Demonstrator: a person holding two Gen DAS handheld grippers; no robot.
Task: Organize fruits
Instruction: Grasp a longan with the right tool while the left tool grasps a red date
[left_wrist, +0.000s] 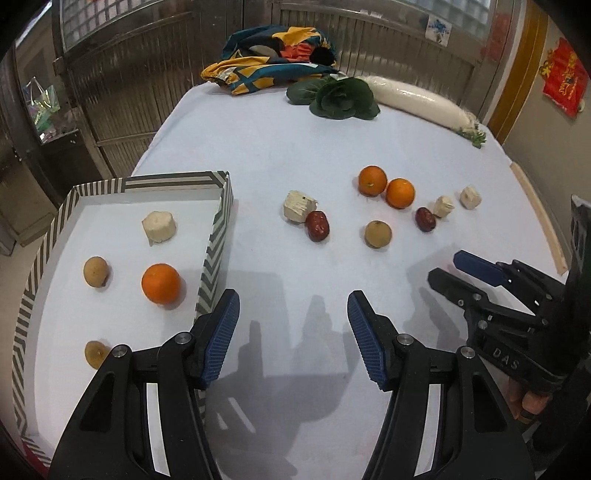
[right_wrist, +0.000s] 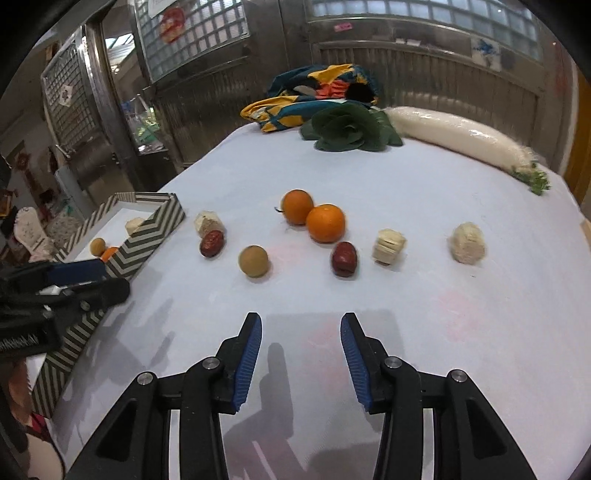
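While both grippers gape empty, the striped box (left_wrist: 216, 236) holds 1 orange (left_wrist: 161, 283) and seemingly 3 pale fruits.

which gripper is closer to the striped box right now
Left. The left gripper hovers at the striped box wall's near corner; the right gripper is over bare cloth, well clear of it.

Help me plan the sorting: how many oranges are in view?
3. One orange in the box lies inside the striped box; two oranges on the table touch each other. None seems hidden.
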